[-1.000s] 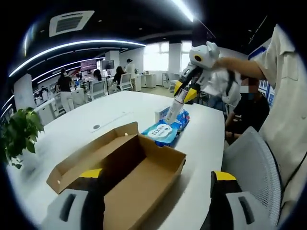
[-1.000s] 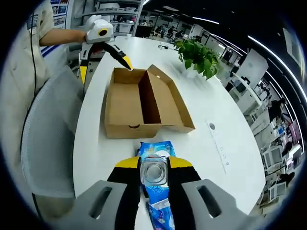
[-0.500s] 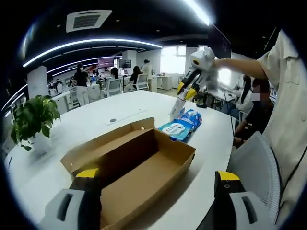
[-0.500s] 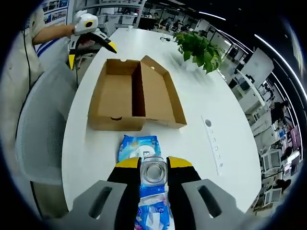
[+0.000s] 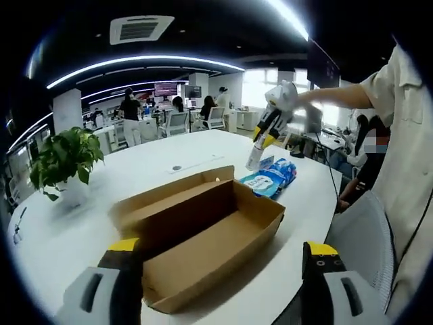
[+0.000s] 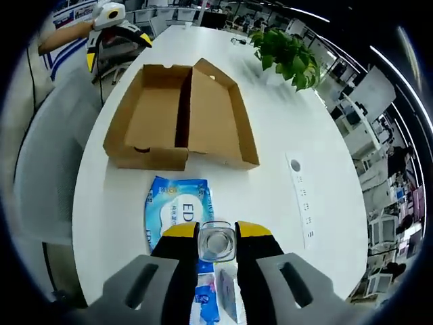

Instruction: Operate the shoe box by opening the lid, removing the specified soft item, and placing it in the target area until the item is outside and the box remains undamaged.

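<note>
The brown shoe box [image 5: 203, 230] stands open on the white table, its lid [image 6: 216, 115] folded flat toward the plant and its tray [image 6: 145, 115] bare inside. My left gripper [image 5: 222, 247] is open, its jaws wide apart on the near side of the box; it shows as the left gripper [image 6: 116, 51] past the box's far end. My right gripper [image 6: 217, 231] is shut on a clear bottle [image 6: 217, 245], held above a blue soft wipes pack [image 6: 177, 208] lying on the table just outside the box. The right gripper [image 5: 262, 140] holds the bottle [image 5: 255, 158] over that pack [image 5: 270, 177].
A potted plant [image 5: 64, 156] stands near the table's far side, also seen as the plant [image 6: 287, 51]. A second blue packet [image 6: 206, 298] lies under my right gripper. A round socket [image 6: 294, 166] is set in the table. A grey chair [image 5: 362, 230] and a person's sleeve [image 5: 399, 101] are beside the table edge.
My right gripper has risen and drawn back with the bottle, uncovering more of the wipes pack. My left gripper has swung left and back from the box. The box stays put.
</note>
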